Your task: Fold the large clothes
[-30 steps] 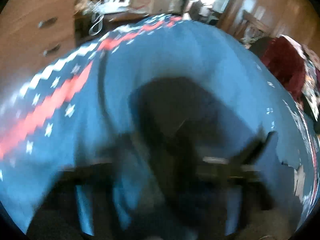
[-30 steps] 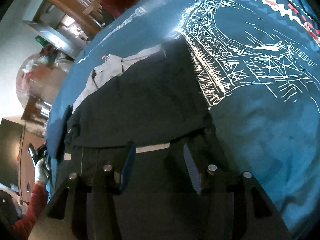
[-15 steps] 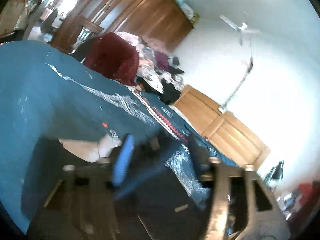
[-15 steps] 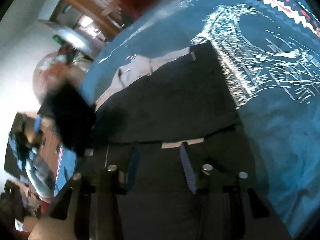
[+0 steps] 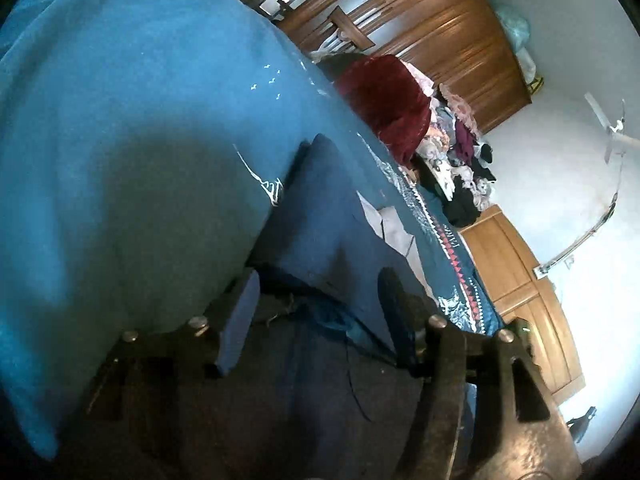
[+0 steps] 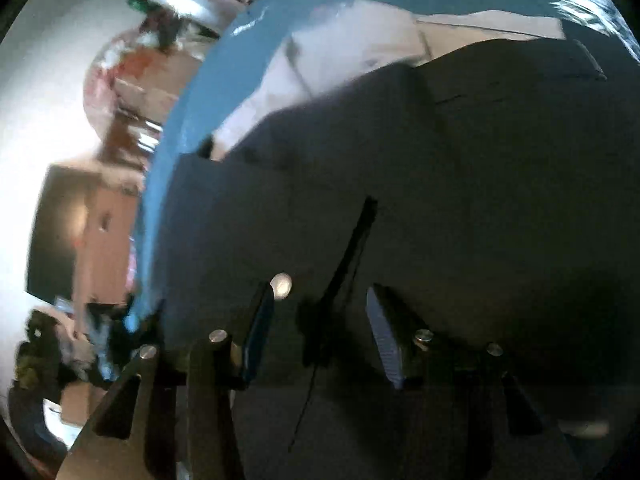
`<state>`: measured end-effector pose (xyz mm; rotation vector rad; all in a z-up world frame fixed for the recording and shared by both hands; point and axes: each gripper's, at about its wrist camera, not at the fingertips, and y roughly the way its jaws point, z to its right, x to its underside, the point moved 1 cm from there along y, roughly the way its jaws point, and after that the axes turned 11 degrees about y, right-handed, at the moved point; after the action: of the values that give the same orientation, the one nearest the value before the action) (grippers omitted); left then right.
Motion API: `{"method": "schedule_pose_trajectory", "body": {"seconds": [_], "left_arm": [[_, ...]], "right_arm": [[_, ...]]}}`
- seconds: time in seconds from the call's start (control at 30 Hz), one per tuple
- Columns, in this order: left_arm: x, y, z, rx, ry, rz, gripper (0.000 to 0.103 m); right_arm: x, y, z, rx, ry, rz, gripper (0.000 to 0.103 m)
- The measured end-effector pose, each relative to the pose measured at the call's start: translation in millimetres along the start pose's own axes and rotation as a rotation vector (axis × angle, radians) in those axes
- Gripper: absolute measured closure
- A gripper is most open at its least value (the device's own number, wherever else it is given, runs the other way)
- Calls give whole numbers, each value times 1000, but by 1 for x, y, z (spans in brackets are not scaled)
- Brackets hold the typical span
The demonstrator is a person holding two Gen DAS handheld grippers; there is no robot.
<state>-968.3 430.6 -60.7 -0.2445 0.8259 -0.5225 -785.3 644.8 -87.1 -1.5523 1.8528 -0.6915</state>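
Observation:
A dark navy garment (image 5: 320,220) lies across the blue patterned bedspread (image 5: 120,128), with a pale grey lining (image 5: 394,228) showing at its far end. My left gripper (image 5: 316,314) hovers low at the garment's near edge. Its jaws stand wide apart and a frayed hem lies between them, not pinched. In the right wrist view the same dark garment (image 6: 480,200) fills most of the frame, and its pale lining (image 6: 340,40) lies against the bedspread (image 6: 240,40). My right gripper (image 6: 320,334) is open just above the cloth, a thin dark strap (image 6: 352,248) running up between its fingers.
A dark red cloth heap (image 5: 384,108) and a pile of mixed clothes (image 5: 460,152) sit at the far side of the bed. Behind them stand a wooden wardrobe (image 5: 440,28) and a chair (image 5: 348,32). Blurred furniture (image 6: 100,220) lies past the bed's left edge.
The left gripper has swung round and come down to the garment's near edge. The right gripper has moved in much closer over the dark cloth. Both remain open.

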Motion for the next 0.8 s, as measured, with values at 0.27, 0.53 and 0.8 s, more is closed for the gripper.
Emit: {"method": "schedule_pose_trajectory", "body": {"seconds": [0.27, 0.53, 0.8], "left_arm": [[-21, 12, -18, 8, -7, 4, 43], [-29, 19, -16, 9, -9, 7, 43], [-32, 21, -17, -11, 2, -1, 43]], "right_arm": [[-12, 18, -10, -6, 7, 21, 87], [-29, -63, -6, -37, -13, 232, 96], [-44, -112, 52, 69, 58, 309, 96]]}}
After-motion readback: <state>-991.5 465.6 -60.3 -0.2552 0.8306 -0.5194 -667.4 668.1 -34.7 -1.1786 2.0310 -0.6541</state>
